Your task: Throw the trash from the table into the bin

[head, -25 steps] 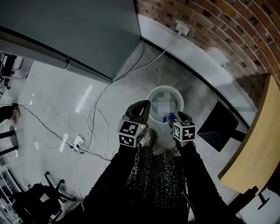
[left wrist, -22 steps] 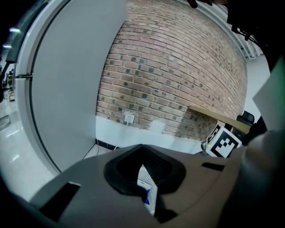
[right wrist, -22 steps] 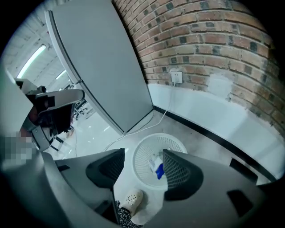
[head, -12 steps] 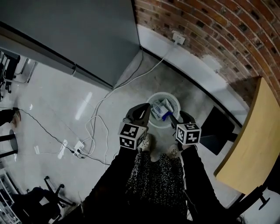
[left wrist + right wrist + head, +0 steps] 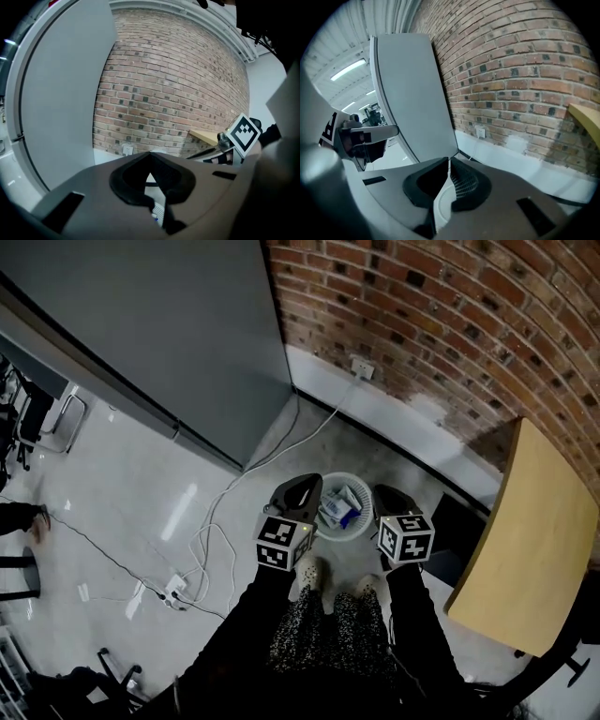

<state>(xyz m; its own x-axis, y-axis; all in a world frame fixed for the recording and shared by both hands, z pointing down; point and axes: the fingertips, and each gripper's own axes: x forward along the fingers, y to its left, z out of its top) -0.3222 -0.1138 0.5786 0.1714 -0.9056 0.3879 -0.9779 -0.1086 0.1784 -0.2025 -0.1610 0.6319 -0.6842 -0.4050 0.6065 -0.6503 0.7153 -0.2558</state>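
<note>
The trash (image 5: 337, 507), white and blue packets, lies already in the white mesh bin (image 5: 359, 527) on the floor. The left gripper (image 5: 302, 491) is closed and empty; the right gripper (image 5: 388, 498) has just closed on nothing. The wooden table (image 5: 520, 540) shows no more trash, so little seems left.

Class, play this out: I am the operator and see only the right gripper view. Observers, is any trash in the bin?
Observer: Yes, the head view shows white and blue trash inside the bin.
Operator: And the other gripper, is it carrying anything?
Observer: No, the left gripper has its jaws together with nothing between them.
Operator: Is more trash waiting?
Observer: None on the part of the table the head view shows.
</note>
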